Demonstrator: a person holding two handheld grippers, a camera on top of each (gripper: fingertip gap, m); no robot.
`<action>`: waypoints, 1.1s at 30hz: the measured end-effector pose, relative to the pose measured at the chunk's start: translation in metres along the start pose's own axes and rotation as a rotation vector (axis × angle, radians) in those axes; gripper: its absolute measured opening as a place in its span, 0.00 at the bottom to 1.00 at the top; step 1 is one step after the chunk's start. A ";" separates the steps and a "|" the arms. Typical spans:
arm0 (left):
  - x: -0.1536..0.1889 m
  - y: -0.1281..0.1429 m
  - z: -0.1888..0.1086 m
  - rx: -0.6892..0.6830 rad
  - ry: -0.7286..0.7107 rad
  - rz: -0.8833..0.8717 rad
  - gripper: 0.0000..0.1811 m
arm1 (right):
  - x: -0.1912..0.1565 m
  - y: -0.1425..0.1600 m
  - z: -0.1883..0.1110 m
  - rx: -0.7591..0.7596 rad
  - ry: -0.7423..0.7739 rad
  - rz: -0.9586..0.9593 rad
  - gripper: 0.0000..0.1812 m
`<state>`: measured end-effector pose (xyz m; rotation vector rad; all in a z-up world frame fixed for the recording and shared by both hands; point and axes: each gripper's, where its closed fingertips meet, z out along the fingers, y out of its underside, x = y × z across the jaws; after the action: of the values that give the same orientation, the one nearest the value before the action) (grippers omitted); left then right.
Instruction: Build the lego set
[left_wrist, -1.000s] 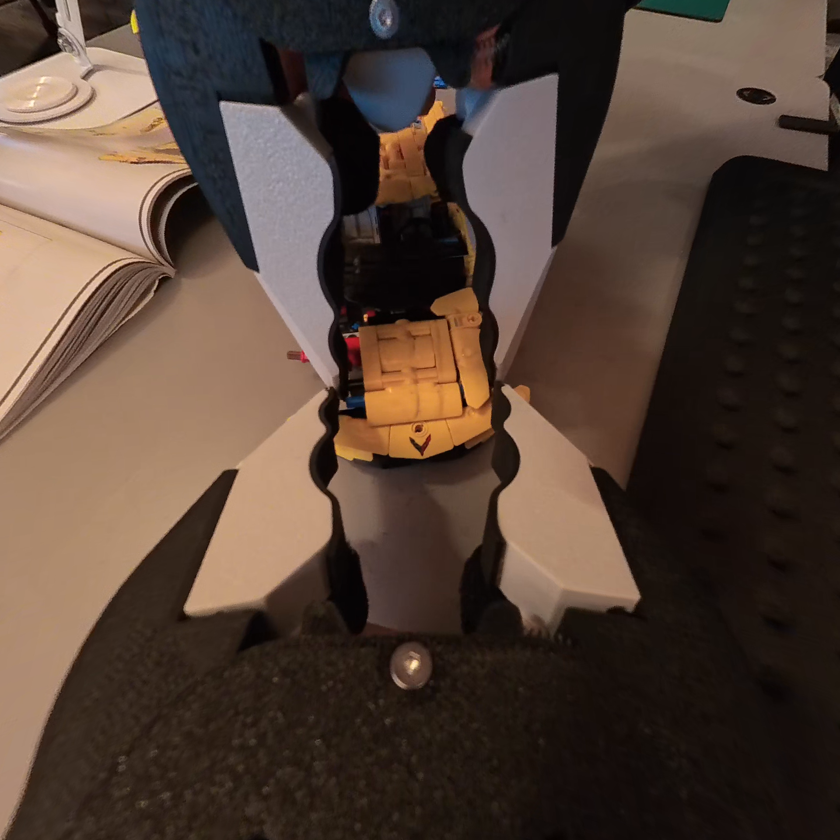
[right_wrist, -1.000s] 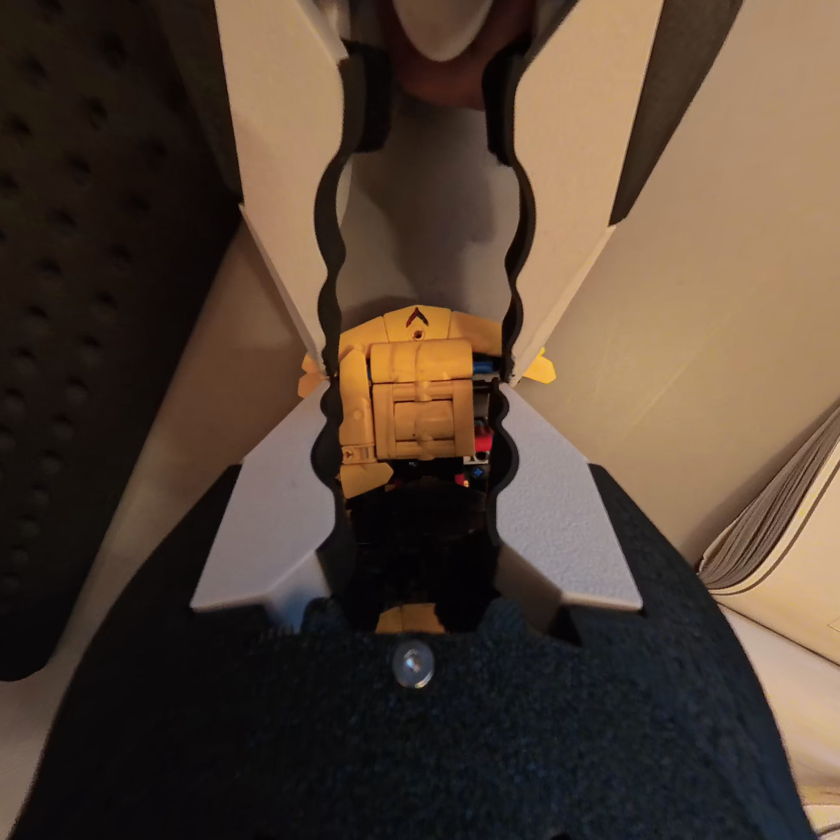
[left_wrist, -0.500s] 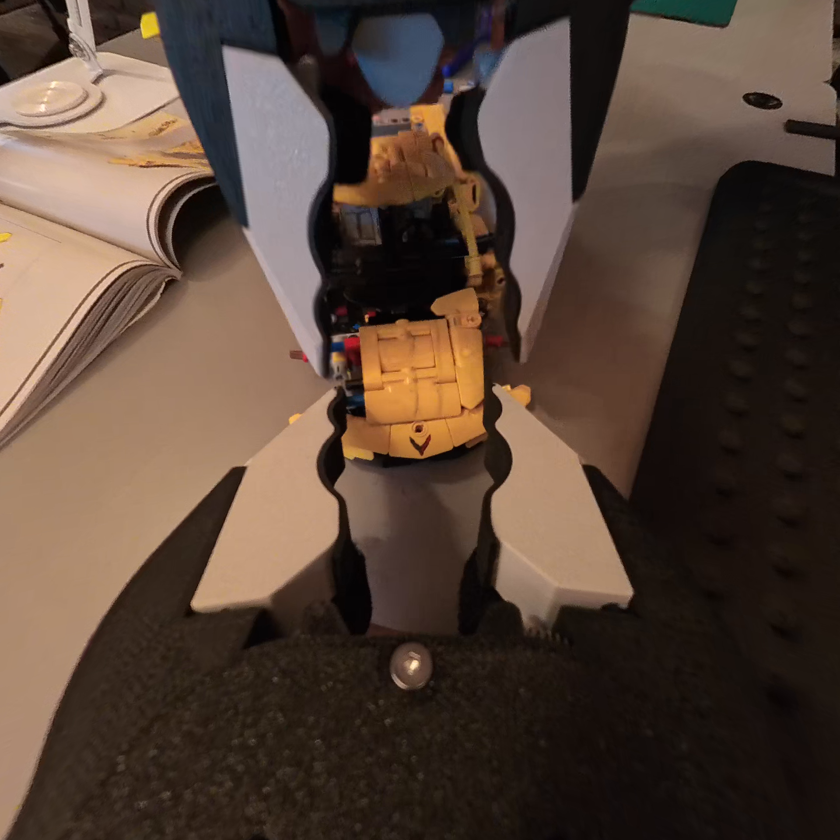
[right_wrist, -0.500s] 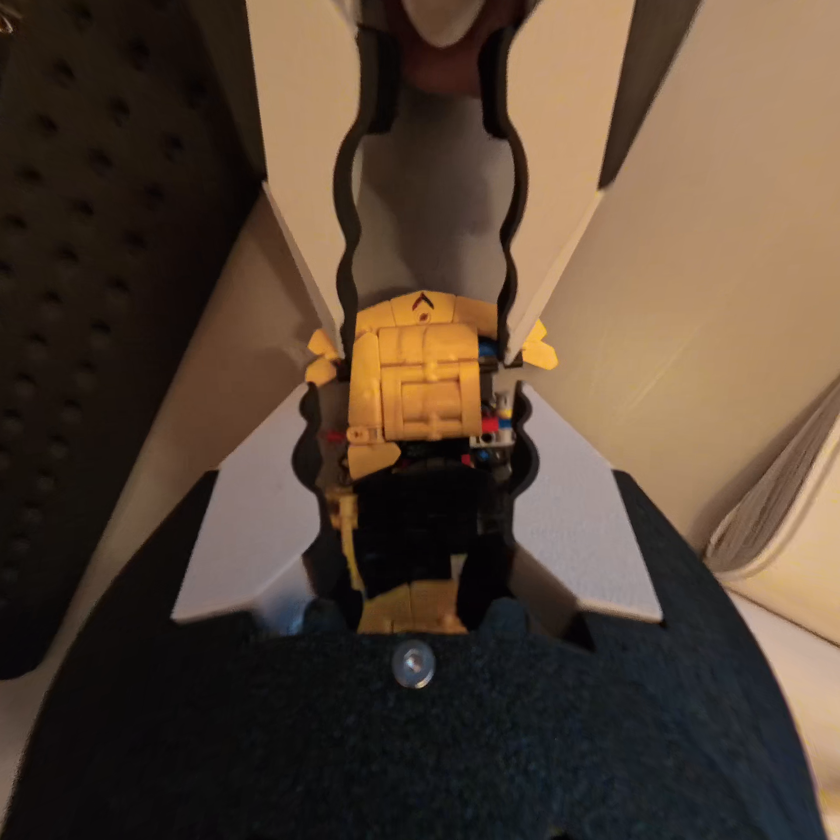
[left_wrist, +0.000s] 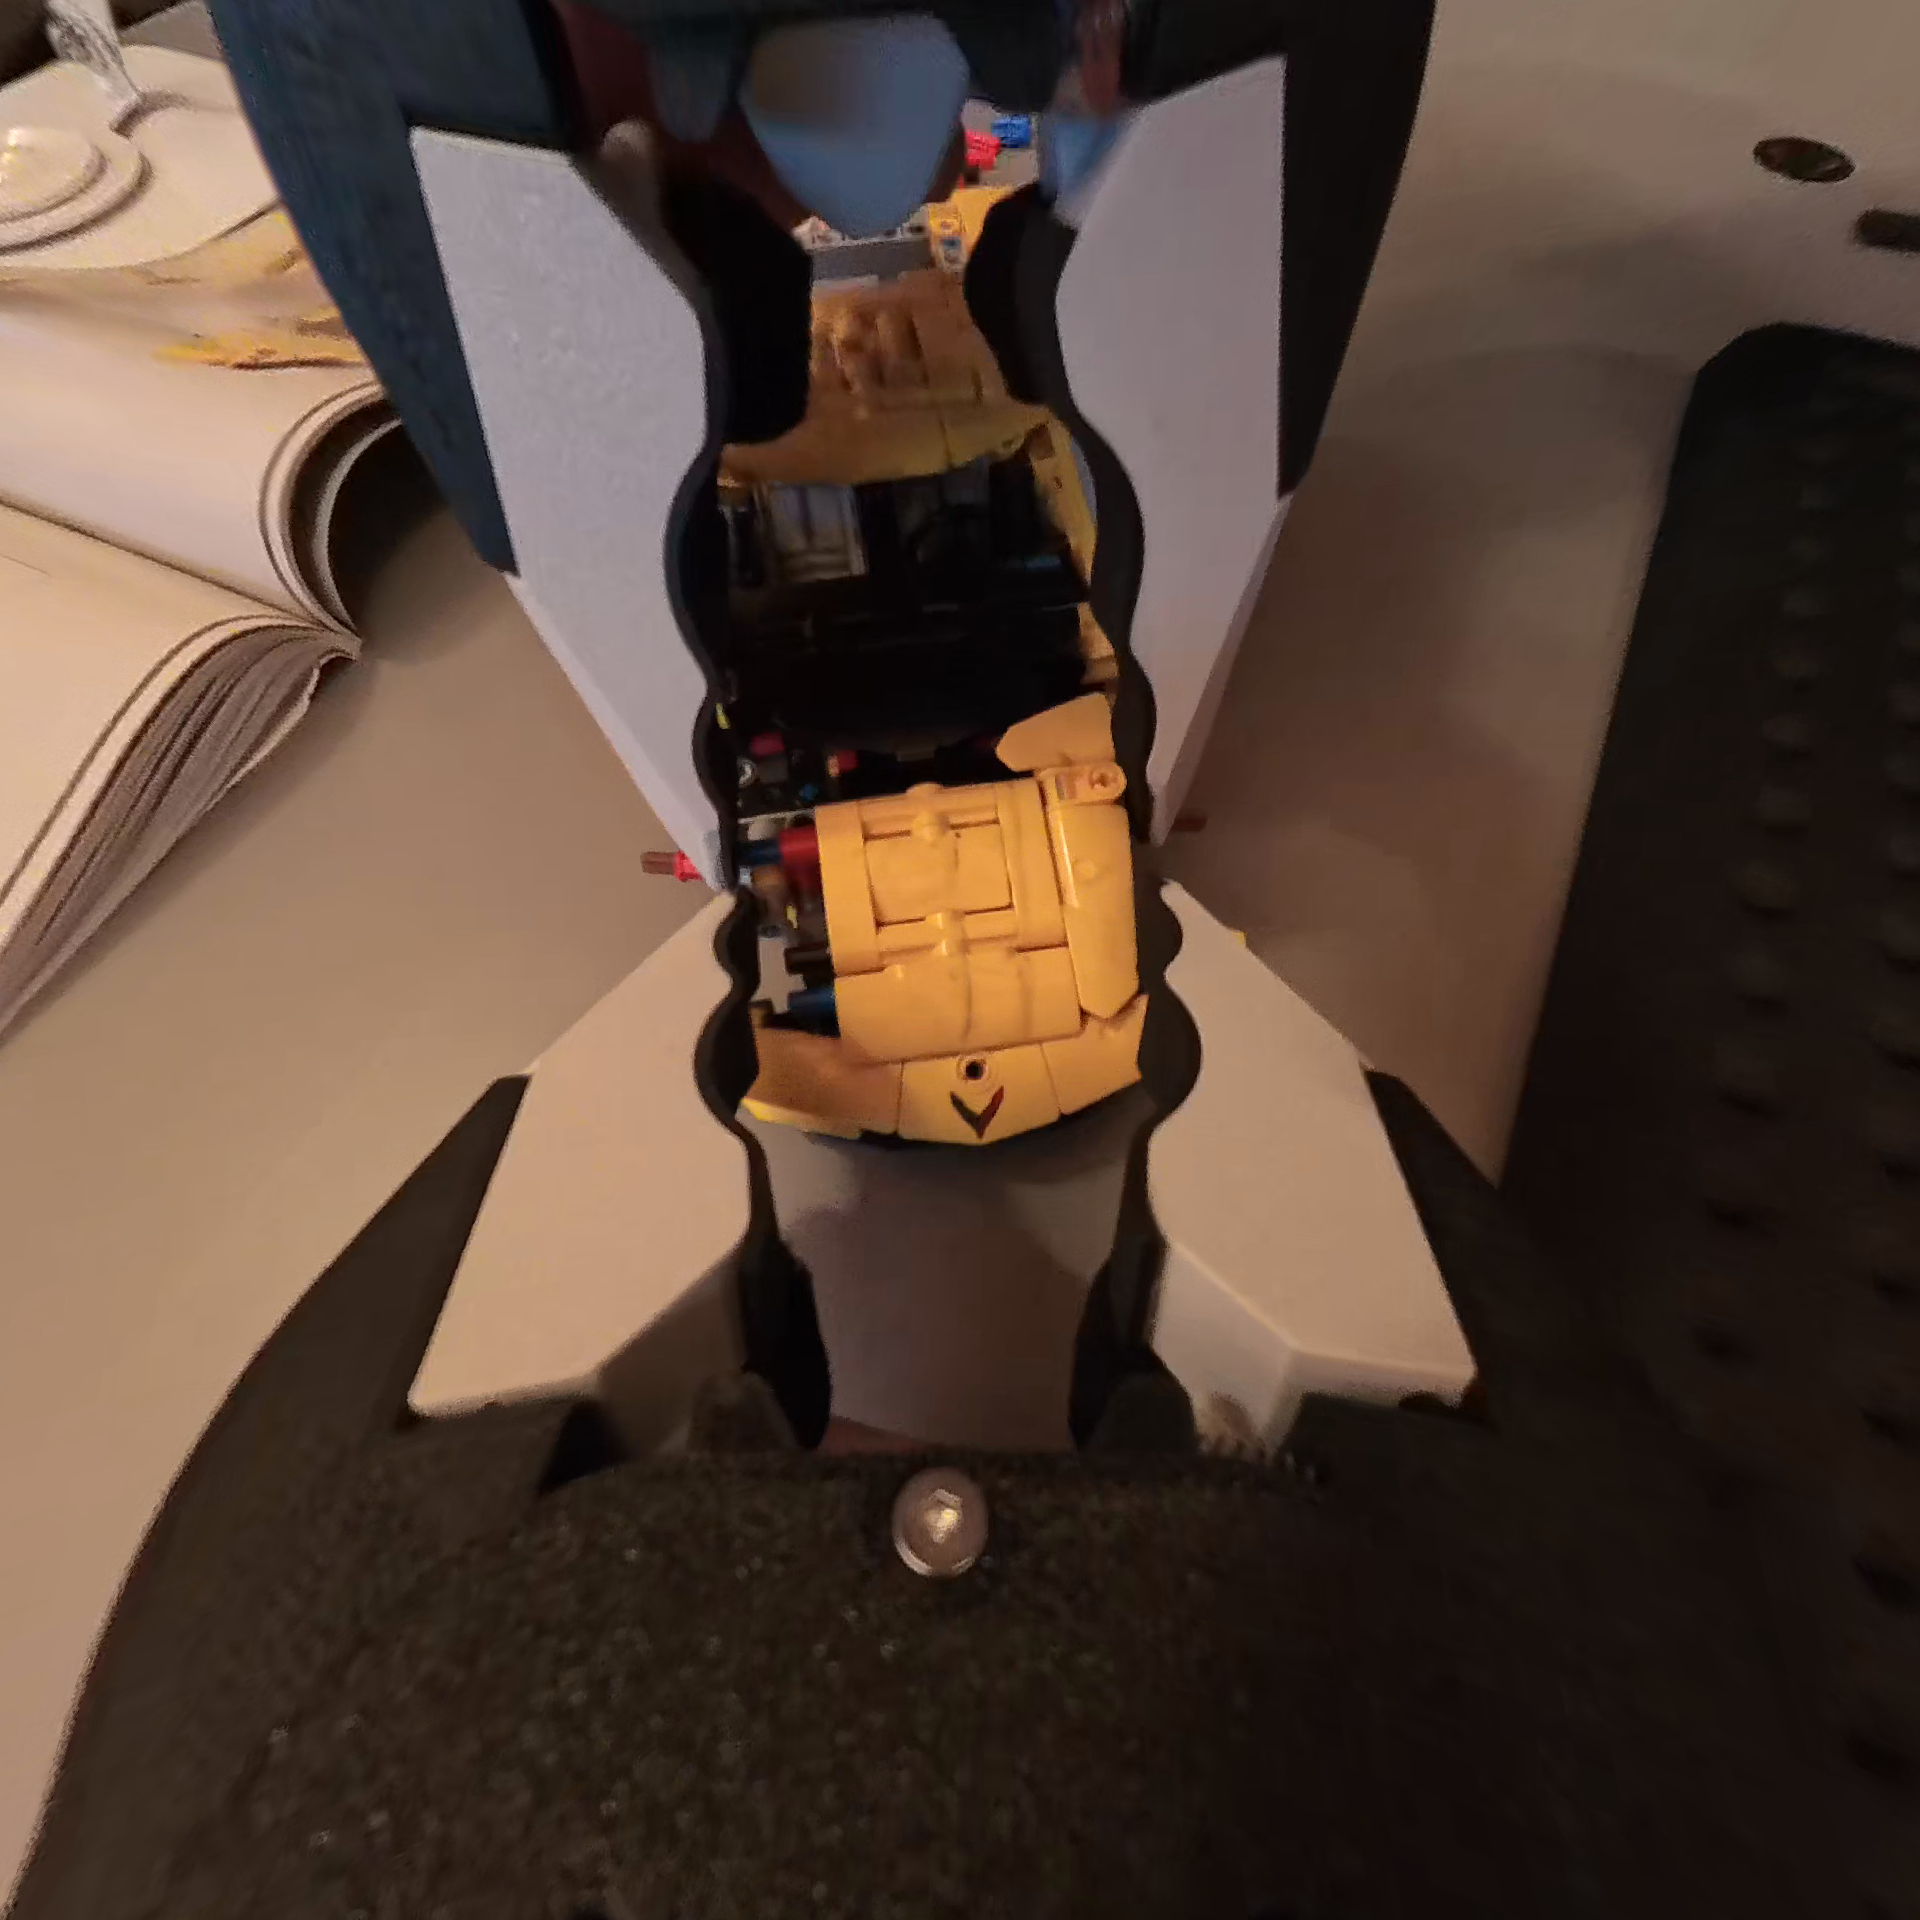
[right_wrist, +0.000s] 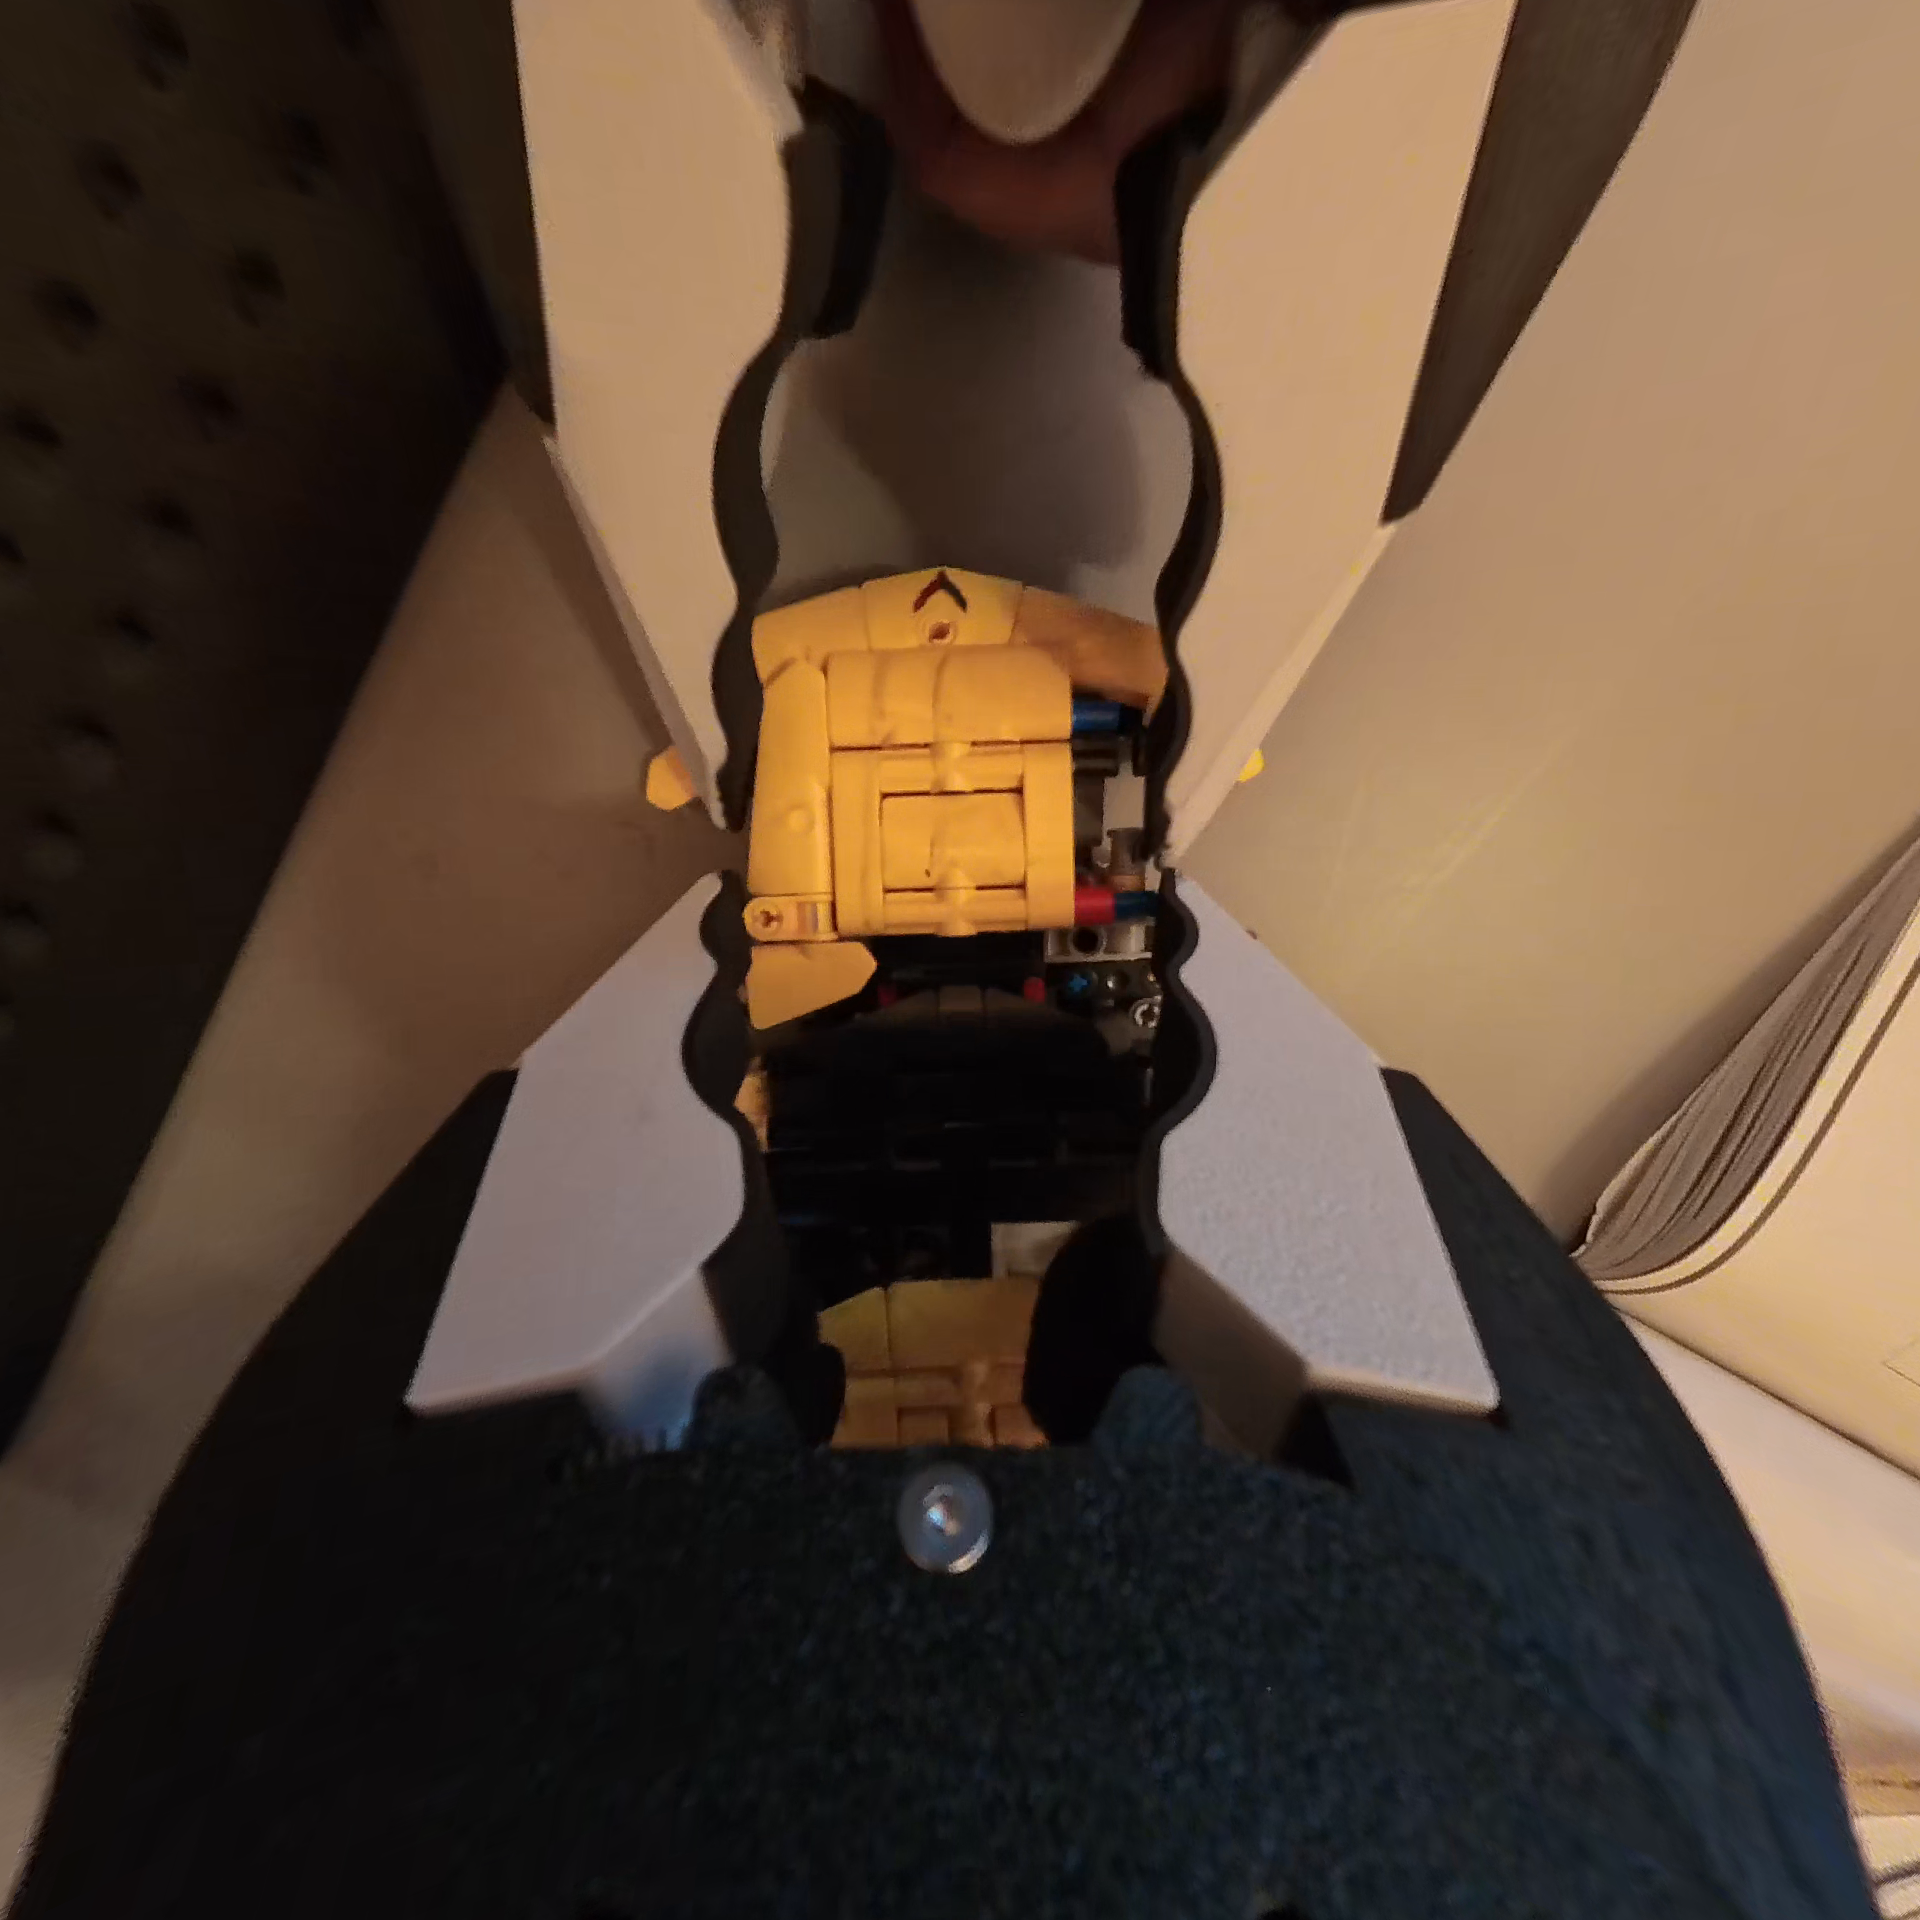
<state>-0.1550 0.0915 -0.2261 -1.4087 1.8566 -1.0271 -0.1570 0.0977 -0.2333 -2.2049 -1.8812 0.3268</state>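
A yellow and black lego car (left_wrist: 966, 935) lies lengthwise between my two grippers, which face each other tip to tip. My left gripper (left_wrist: 945, 899) is shut on the car's yellow nose, with the hood between its fingers. My right gripper (right_wrist: 945, 878) is shut on the car's sides around the black cabin and the hood (right_wrist: 935, 810). The car's yellow rear shows close to the right camera. The right gripper's white fingers (left_wrist: 582, 416) reach in from the top of the left wrist view. The left gripper's fingers (right_wrist: 644, 312) reach in from the top of the right wrist view. The fingers hide the car's wheels and sides.
An open instruction booklet (left_wrist: 135, 582) lies on the grey table (left_wrist: 260, 1039) to the left, and also shows in the right wrist view (right_wrist: 1766, 1143). A black studded mat (left_wrist: 1766, 935) lies on the other side. Small loose red and blue pieces (left_wrist: 992, 140) lie behind the right gripper.
The right gripper widened briefly, slid back along the car and closed again, so more of the cabin and rear shows. The car now sits slightly closer to the left camera.
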 end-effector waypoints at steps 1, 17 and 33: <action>0.000 0.000 0.000 0.000 0.002 0.003 0.40 | 0.000 0.001 0.000 -0.004 0.003 -0.004 0.42; 0.005 -0.002 0.000 0.015 0.037 0.035 0.33 | 0.000 -0.001 -0.002 0.034 0.011 0.036 0.42; -0.015 -0.003 -0.011 0.057 0.033 0.011 0.33 | -0.036 0.026 -0.103 1.167 0.603 1.029 0.31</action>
<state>-0.1580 0.1084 -0.2174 -1.3548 1.8421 -1.0957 -0.1061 0.0558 -0.1428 -1.7938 0.0010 0.5991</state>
